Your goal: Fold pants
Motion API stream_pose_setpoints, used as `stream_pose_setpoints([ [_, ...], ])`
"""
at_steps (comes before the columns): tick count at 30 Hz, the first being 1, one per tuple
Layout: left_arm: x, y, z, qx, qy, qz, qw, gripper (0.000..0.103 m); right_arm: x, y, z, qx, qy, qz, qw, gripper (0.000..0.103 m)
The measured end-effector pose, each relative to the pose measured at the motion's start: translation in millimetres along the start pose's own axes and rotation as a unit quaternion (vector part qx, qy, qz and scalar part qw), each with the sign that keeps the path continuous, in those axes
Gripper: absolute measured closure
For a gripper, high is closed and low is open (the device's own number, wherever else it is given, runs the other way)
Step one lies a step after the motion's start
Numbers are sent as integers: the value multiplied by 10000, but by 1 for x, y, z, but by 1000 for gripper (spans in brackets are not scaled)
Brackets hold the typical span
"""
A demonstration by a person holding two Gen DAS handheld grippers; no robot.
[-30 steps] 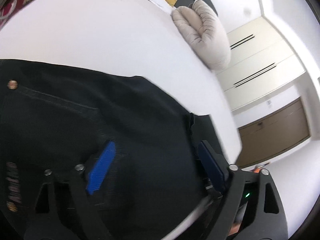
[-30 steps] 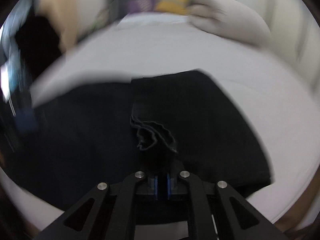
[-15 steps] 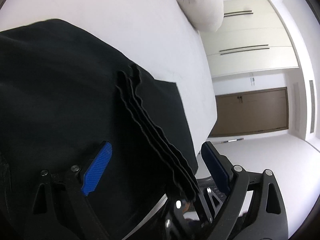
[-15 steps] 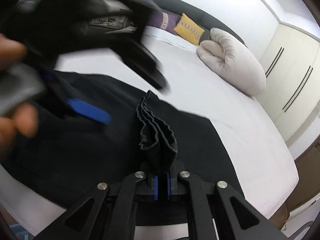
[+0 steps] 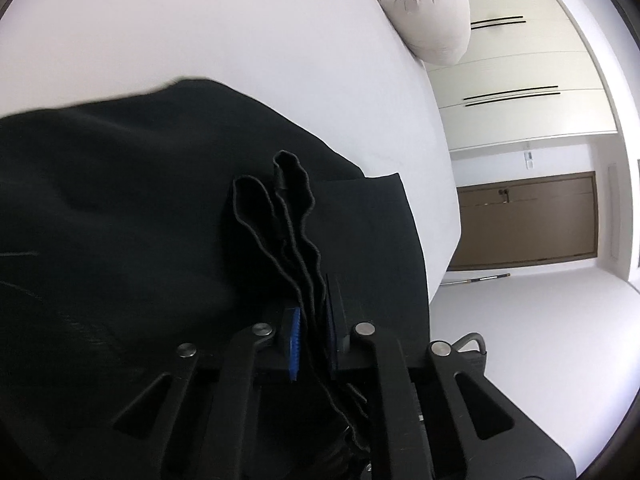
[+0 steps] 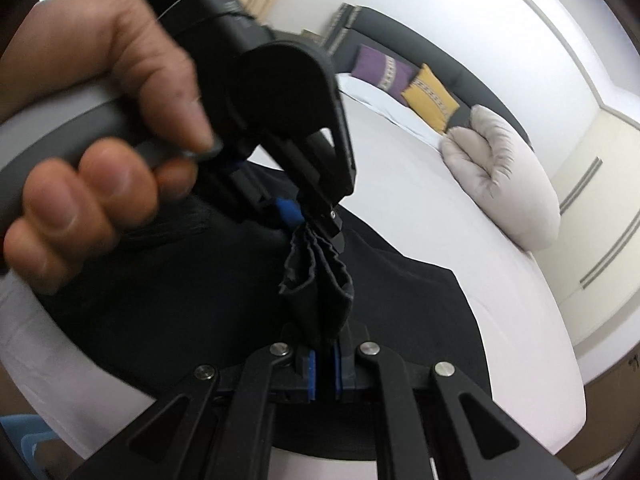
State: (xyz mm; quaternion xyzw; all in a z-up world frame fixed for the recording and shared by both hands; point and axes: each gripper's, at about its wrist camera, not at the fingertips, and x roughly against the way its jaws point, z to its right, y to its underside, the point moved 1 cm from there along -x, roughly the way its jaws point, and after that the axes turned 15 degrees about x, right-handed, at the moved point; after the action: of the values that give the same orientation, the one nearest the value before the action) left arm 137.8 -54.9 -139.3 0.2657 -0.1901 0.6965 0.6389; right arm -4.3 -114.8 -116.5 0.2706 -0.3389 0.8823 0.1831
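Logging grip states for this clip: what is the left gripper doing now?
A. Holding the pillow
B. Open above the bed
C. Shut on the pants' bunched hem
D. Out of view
C: the left gripper has its blue pads closed on the gathered edges of the black pants.

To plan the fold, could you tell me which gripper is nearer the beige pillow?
Left, probably. The left gripper clamps the pants ahead of the right gripper, toward the beige pillow.
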Motion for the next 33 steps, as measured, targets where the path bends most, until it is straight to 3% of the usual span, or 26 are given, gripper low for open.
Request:
stream_pose_setpoints([
  [9,19,16,-24,175,-46,325,9993,95,9,-21,-34,370,-307,98,9988,95],
  [16,19,18,-20,280,-113,461,9985,95,9,-27,-47,556,-478,87,9973,95],
  [19,14,15,-30,379,-284,512,9976,94,-4,-23,-55,586,-781,-125,9951,91],
  [22,8,18,-29,316,-258,578,9975,94,-4,-17,-61,634,-737,-167,9951,89],
  [23,9,20,-26,284,-301,638,9971,94,-3,-16,-58,592,-788,-150,9950,84],
  [27,30,29,-15,95,-682,1108,9915,94,16,-5,-29,79,-1267,37,9919,42],
  [29,45,28,-8,-16,-746,1307,9886,94,23,8,2,-583,-1869,113,9806,42],
  [31,46,34,7,-280,-849,1385,9863,94,16,29,43,-1453,-2642,37,9534,51],
  [32,41,38,18,-450,-818,1336,9866,94,9,40,65,-1889,-2975,31,9358,68],
  [33,33,42,28,-612,-786,1244,9872,94,-1,53,88,-2368,-3251,38,9155,78],
])
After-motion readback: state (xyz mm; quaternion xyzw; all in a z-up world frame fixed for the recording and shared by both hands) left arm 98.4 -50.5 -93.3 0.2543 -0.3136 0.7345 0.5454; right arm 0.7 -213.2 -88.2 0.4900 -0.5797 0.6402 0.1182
